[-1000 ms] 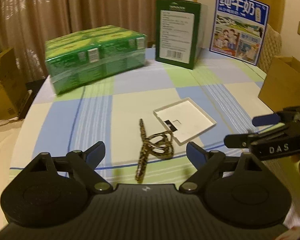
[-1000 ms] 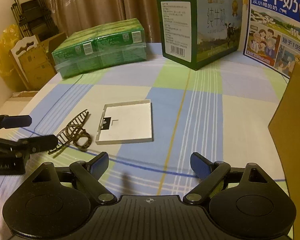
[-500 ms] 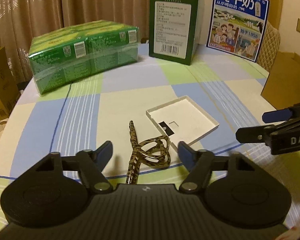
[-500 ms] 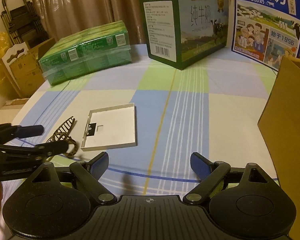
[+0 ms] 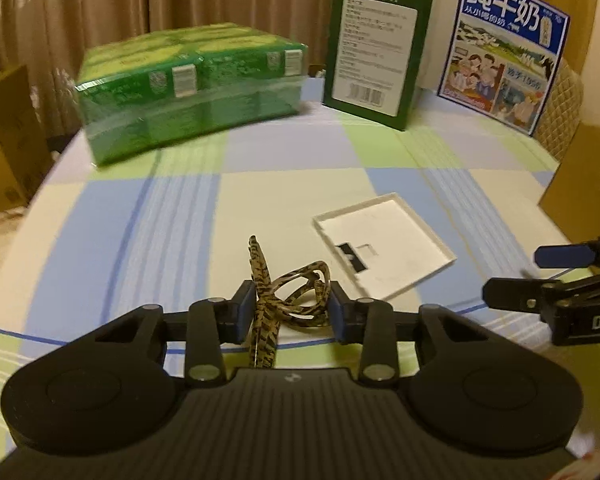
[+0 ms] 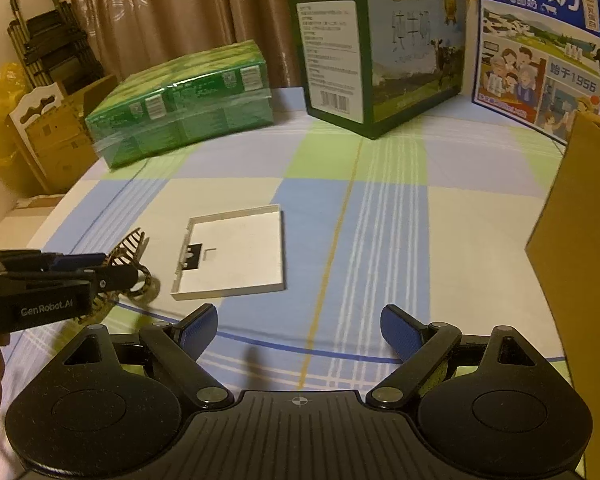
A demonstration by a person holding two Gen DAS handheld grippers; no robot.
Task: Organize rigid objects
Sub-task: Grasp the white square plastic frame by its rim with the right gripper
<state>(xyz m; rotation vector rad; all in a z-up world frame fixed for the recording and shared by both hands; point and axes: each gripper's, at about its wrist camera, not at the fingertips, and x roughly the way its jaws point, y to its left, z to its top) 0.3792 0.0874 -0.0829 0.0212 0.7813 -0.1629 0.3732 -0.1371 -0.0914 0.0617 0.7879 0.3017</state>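
Observation:
A leopard-pattern hair clip (image 5: 288,296) lies on the checked tablecloth. My left gripper (image 5: 292,312) is closed around it, blue pads pressing both sides. The clip also shows in the right wrist view (image 6: 134,256), partly hidden behind the left gripper (image 6: 100,270). A shallow white square lid (image 5: 384,248) lies just right of the clip; it also shows in the right wrist view (image 6: 232,254). My right gripper (image 6: 298,330) is open and empty, low over the table in front of the lid. It also shows in the left wrist view (image 5: 532,276).
A green shrink-wrapped pack (image 6: 184,100) and a dark green milk carton box (image 6: 376,48) stand at the back. A blue milk poster box (image 6: 544,36) stands back right. A brown cardboard box (image 6: 580,232) rises at the right edge. Cardboard boxes (image 6: 52,136) stand left of the table.
My left gripper has moved forward over the hair clip and its jaws have closed on it. The right gripper has stayed open and moved little.

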